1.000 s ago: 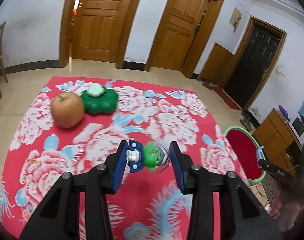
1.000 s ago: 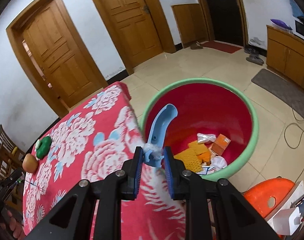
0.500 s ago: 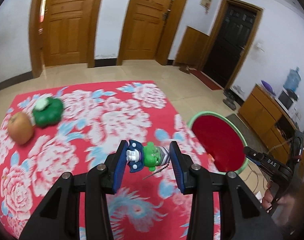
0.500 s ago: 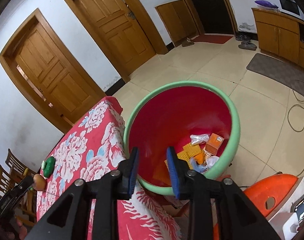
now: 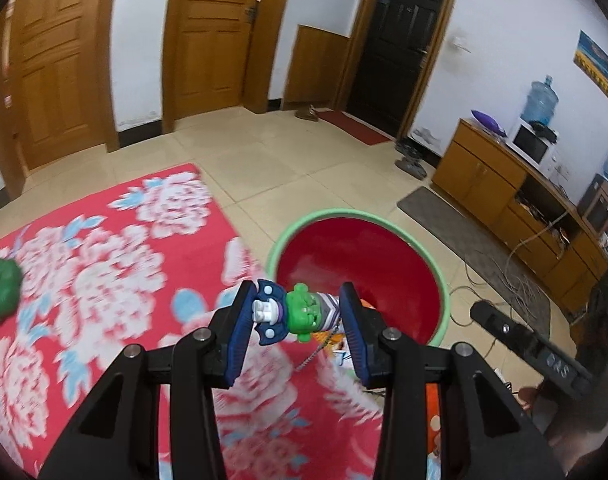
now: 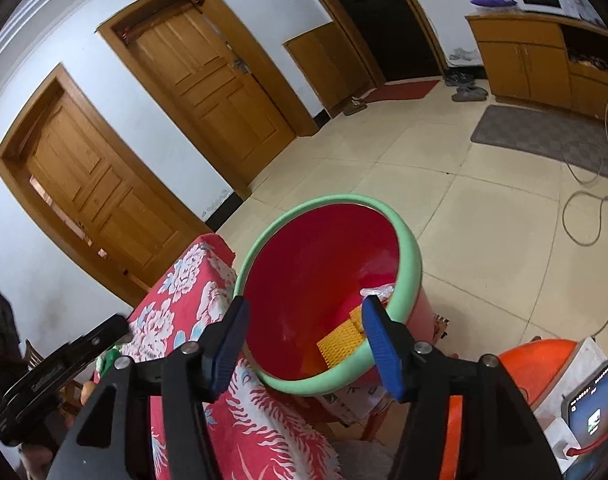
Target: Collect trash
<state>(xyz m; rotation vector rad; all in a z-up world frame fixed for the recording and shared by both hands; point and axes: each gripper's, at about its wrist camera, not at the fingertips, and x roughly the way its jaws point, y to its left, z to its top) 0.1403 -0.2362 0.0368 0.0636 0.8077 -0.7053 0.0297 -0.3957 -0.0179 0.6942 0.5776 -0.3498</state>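
Tiled room with wooden doors (image 5: 211, 36) along the far wall; red floral tablecloth (image 5: 103, 280) below and to the left of the left gripper (image 5: 299, 320). Left gripper: blue pads clamped part-way closed on a small green-headed toy figure (image 5: 299, 314), held sideways between them, its blue base against the left pad and its striped end against the right pad; short chain hanging beneath the figure. Directly ahead of and below the left fingertips: red bin (image 5: 360, 264) with a pale green rim, standing on the floor just beside the table edge; figure positioned at the bin's near rim as seen from the left wrist. Far to the left of the left gripper, on the cloth: blurred green object (image 5: 1, 292). To its right: the other gripper's black body, partly in view.

Right gripper (image 6: 304, 340): jaws opening, wide apart, nothing between the pads. Same red bin (image 6: 408, 256) straight ahead of and below its fingertips, near rim lying between the two pads in the right wrist view. Inside, near the right pad: yellow ribbed piece (image 6: 340, 344) and crumpled clear wrapper (image 6: 378, 291). Lower right of the right gripper: orange stool (image 6: 540, 364) bearing a phone (image 6: 592, 404) on a red cable.
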